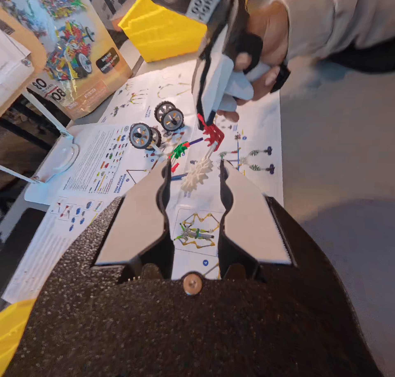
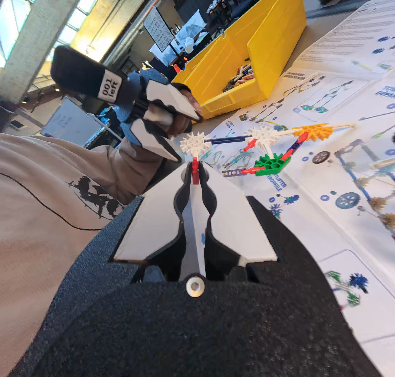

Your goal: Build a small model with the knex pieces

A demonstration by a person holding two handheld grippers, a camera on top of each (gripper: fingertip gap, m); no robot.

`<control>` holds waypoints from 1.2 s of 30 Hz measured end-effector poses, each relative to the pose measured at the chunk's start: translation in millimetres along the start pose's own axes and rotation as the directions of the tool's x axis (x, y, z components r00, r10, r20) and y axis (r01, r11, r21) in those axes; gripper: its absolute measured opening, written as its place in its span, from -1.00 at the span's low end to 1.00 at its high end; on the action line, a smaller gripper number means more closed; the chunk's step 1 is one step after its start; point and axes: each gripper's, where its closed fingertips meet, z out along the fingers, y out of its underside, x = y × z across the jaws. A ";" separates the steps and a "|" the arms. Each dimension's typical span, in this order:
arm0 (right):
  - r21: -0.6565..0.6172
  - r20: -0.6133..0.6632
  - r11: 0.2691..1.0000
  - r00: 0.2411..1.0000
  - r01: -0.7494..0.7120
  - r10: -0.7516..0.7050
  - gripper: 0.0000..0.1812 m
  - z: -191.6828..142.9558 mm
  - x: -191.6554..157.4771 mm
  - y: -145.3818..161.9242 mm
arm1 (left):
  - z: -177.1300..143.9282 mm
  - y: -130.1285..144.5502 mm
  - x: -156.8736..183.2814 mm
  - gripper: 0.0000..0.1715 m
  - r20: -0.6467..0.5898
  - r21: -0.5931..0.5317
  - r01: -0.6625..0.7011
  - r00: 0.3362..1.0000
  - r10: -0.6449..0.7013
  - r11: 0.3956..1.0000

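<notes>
The right gripper point(image 2: 195, 165) is closed on a red connector point(image 2: 195, 171), joined by a white rod to the white snowflake connector point(image 2: 195, 145). The left gripper point(image 1: 195, 163) is wide open, holding nothing, near this snowflake. A sideways pull could unclip the rod. The wheels point(image 1: 157, 125) and yellow bin point(image 2: 256, 52) stand well apart; the instruction sheet point(image 1: 263, 187) offers room.

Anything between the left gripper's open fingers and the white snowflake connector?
No, bare: in the left wrist view the white snowflake connector sits just past the left gripper tips, only the instruction sheet beneath.
</notes>
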 end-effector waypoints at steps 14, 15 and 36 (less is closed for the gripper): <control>0.009 -0.268 0.776 0.749 0.631 -0.606 -0.96 -3.8 -37.7 -32.1 | 16.9 -8.0 0.4 -0.85 -0.154 0.075 0.456 0.884 -0.441 0.887; -0.042 -0.315 0.701 0.657 0.712 -0.685 -0.96 -2.4 -38.9 -32.0 | 17.5 -7.7 -1.4 -0.85 -0.169 0.080 0.498 0.861 -0.480 0.864; -0.389 -0.489 0.056 -0.155 0.919 -0.858 -0.99 2.7 -37.1 -68.8 | -4.2 -43.1 -12.0 -0.94 -0.366 0.179 0.735 0.667 -0.649 0.654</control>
